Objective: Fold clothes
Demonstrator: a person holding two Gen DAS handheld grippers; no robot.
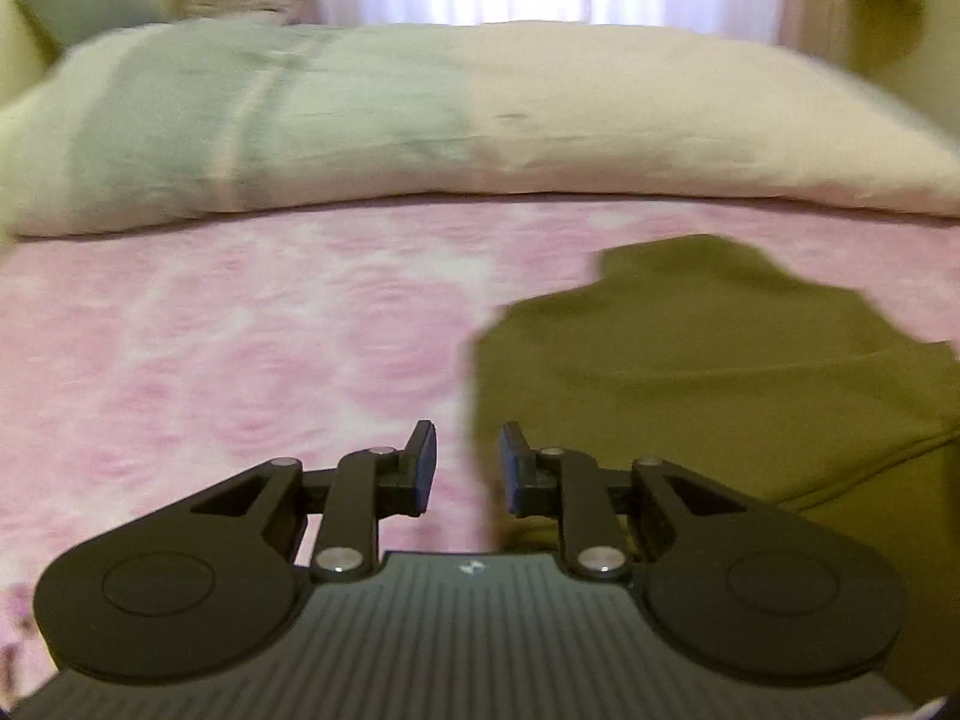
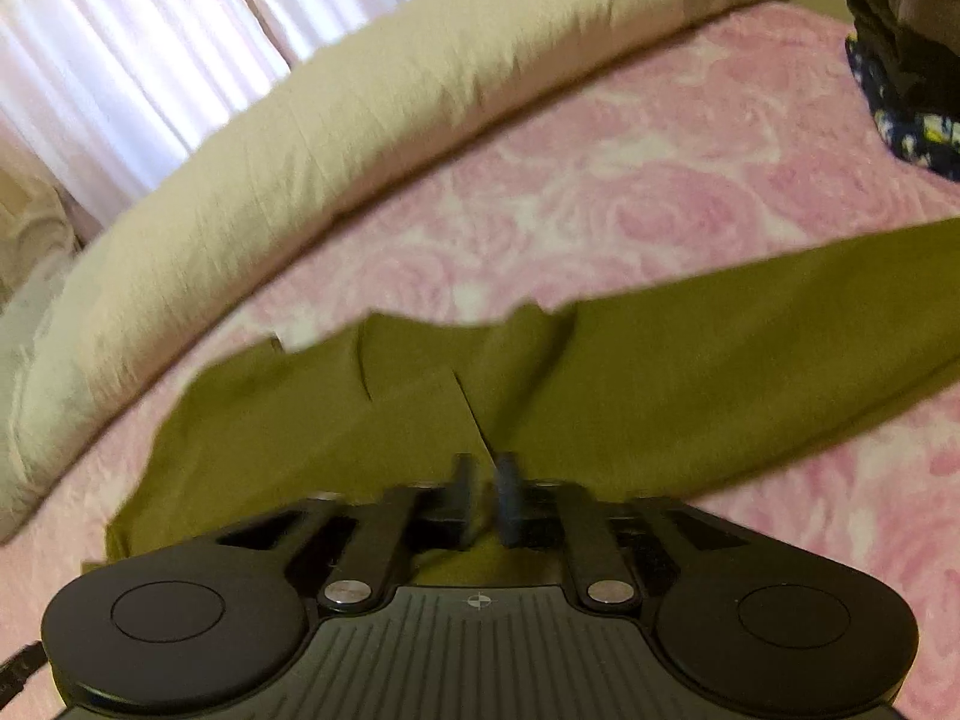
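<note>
An olive-green garment (image 1: pixel 720 390) lies spread on the pink rose-patterned bedspread (image 1: pixel 240 330), filling the right half of the left wrist view. My left gripper (image 1: pixel 467 468) hovers over the garment's left edge, its jaws apart with nothing between them. In the right wrist view the same garment (image 2: pixel 660 372) stretches across the bedspread (image 2: pixel 660 180), with a folded flap and a sleeve reaching right. My right gripper (image 2: pixel 486 492) hangs just above the cloth. Its jaws show a narrow slit, and a thin fold edge runs up to that slit. The picture is blurred there.
A rolled cream and grey duvet (image 1: pixel 540 120) lies across the far side of the bed, also seen as the duvet (image 2: pixel 300 150) on the left. A stack of dark clothes (image 2: pixel 900 60) sits at the right. A grey pillow (image 1: pixel 84 0) and white curtains (image 2: pixel 120 60) stand behind.
</note>
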